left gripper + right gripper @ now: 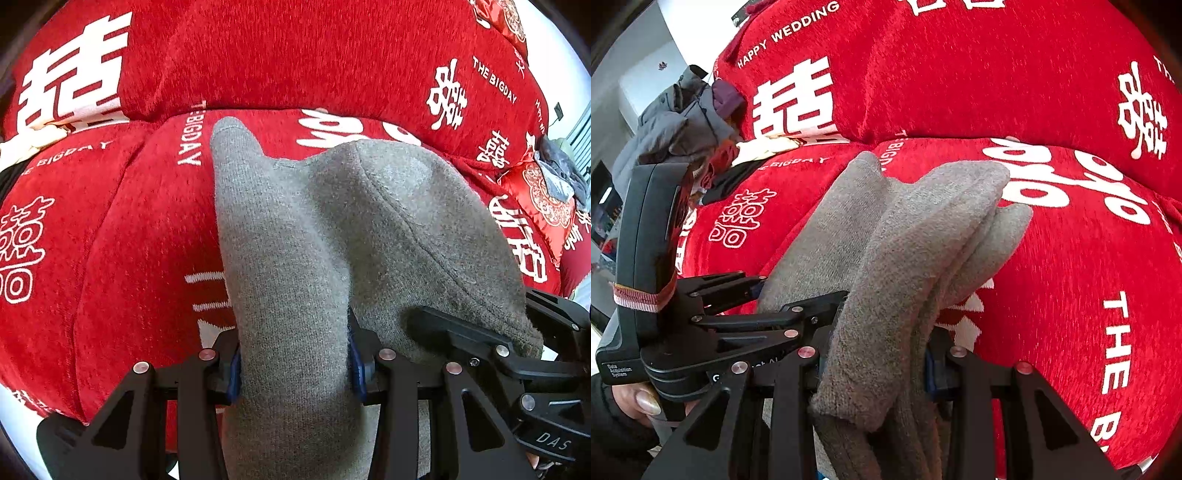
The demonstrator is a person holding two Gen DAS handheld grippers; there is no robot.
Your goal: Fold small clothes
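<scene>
Grey socks (295, 236) lie on a red sofa cushion (147, 229) with white lettering. My left gripper (293, 365) is shut on one grey sock, which runs forward from between its blue pads. The right gripper's black frame shows at the right of that view (480, 339), next to the folded sock part. In the right wrist view my right gripper (875, 363) is shut on a stack of grey sock layers (923, 240). The left gripper (746, 321) shows at the left there, holding the other sock (827, 229).
A red back cushion (295, 55) rises behind the seat. A small red patterned pillow with grey cloth on it (550, 184) lies at the right. A grey jacket (676, 122) sits at the sofa's left end.
</scene>
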